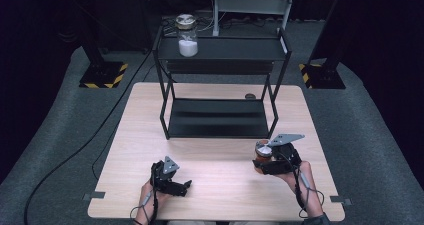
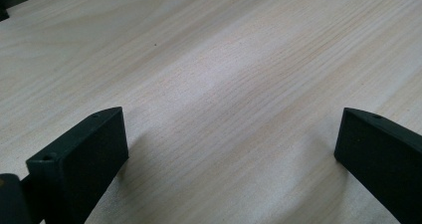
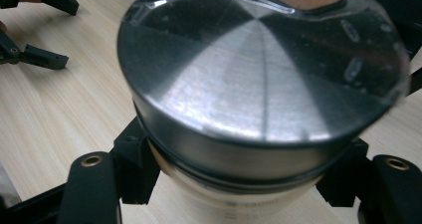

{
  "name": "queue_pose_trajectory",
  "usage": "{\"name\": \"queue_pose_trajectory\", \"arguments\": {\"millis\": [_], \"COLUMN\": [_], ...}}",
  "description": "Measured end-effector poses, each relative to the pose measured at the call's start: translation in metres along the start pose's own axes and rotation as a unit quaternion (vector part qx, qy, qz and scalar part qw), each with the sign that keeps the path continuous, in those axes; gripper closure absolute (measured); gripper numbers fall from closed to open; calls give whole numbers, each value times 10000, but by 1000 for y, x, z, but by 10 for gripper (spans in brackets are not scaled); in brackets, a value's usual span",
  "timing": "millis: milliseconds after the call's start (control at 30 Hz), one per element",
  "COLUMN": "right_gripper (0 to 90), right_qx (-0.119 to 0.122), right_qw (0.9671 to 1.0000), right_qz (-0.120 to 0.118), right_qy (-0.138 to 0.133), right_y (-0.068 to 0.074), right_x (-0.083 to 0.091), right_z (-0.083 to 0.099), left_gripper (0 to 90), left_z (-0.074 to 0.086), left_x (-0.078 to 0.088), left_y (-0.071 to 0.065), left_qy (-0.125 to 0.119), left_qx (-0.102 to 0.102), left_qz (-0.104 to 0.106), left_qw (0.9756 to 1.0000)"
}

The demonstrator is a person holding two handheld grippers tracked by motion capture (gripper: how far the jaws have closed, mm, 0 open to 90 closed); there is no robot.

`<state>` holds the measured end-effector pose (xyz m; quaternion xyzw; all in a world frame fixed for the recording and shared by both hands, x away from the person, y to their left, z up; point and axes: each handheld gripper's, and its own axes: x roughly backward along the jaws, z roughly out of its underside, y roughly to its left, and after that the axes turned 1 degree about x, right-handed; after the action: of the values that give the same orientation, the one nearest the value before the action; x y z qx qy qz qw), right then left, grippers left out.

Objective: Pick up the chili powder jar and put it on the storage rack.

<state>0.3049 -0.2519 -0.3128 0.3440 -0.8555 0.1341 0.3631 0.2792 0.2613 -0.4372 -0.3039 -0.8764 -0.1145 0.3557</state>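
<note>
The right gripper (image 1: 265, 157) has its jaws clamped around a jar with a metal lid (image 3: 263, 84), held in front of the black two-tier shelf (image 1: 220, 117), near that shelf's right front leg; its contents look brownish, though the view is too dim to be sure. The left gripper (image 1: 172, 182) rests on the table (image 2: 224, 69) in front of the shelf's left side, jaws spread with nothing between them. A second jar (image 1: 187, 35), with white contents, stands on the shelf's top tier.
</note>
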Motion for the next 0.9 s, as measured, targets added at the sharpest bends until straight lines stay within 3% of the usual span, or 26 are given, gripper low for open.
{"name": "queue_pose_trajectory", "arguments": {"millis": [900], "right_gripper": [308], "right_qx": [308], "right_qw": [9978], "right_qz": [-29], "right_qy": [584], "right_y": [-18], "right_x": [-9], "right_z": [-67], "left_gripper": [0], "left_z": [0], "left_x": [0], "left_y": [0], "left_qy": [1], "left_qx": [0], "left_qz": [-1], "left_qw": [10000]}}
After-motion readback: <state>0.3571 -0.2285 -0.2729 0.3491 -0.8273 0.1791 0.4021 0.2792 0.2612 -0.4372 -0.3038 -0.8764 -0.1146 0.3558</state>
